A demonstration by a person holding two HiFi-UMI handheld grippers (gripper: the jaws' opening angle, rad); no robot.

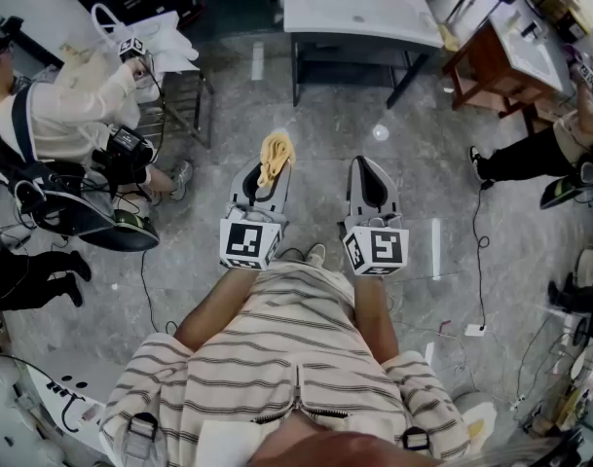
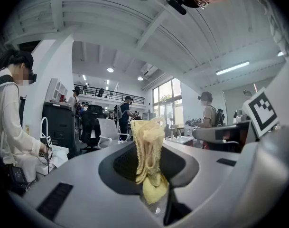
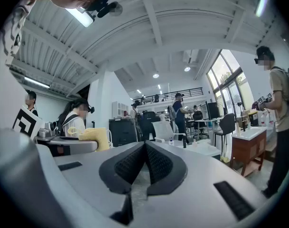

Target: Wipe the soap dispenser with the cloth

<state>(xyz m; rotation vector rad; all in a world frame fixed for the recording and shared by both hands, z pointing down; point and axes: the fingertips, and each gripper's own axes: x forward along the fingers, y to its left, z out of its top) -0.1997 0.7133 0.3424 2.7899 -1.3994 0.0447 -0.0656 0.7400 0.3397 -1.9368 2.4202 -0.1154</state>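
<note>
The yellow cloth is bunched and pinched upright between the jaws of the left gripper, its ruffled top standing above the jaw tips. In the left gripper view the cloth fills the gap between the dark pads. The right gripper is held just beside the left one, level and parallel with it. Its jaws are clenched together with nothing between them, and its pads meet in a seam. Both tools hover over the grey concrete floor, in front of the wearer's striped shirt. Well ahead stands a white washbasin counter; no soap dispenser can be picked out there for certain. A seated person is at the left.
</note>
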